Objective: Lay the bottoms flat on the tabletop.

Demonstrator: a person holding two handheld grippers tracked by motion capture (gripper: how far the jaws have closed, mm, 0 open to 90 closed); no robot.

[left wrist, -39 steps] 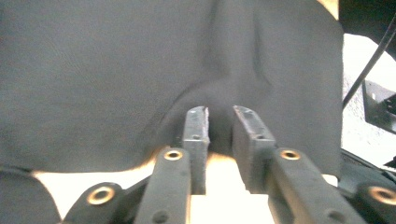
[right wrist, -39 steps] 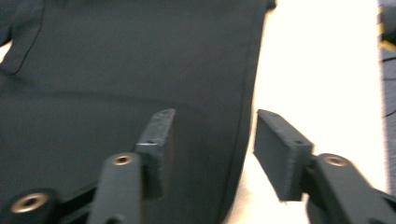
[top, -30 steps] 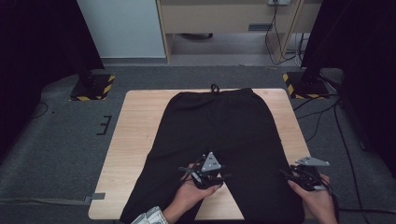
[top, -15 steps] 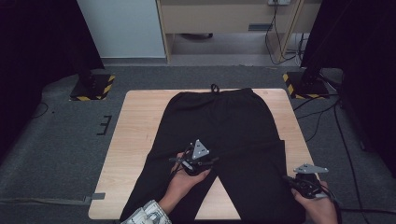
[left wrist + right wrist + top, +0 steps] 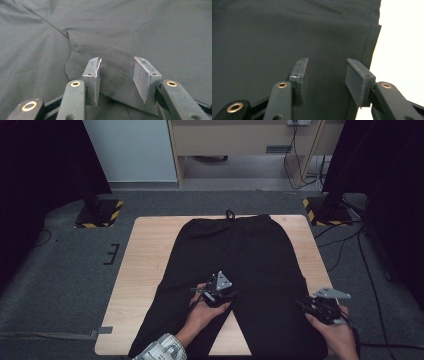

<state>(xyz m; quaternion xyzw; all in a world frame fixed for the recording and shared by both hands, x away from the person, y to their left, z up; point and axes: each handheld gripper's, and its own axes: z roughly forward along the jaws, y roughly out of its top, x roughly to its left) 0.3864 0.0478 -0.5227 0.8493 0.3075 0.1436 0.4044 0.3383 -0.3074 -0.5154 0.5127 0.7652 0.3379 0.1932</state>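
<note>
high view | black trousers [image 5: 235, 255] flat on table [image 5: 145, 265] | both grippers (jaws parted) gripping nothing

Pants [image 5: 235, 255] are plain black, no print, look charcoal up close. Bench [image 5: 145, 270] is light wood grain. Both tongs, left [image 5: 216, 295] and right [image 5: 322, 307], are black with grey plates on top and brass-coloured rivets. Floor [image 5: 60, 270] is dark grey carpet, stand bases [image 5: 97, 215] have yellow-black hazard stripes. Sleeve [image 5: 162, 351] is a pale patterned print.
</note>
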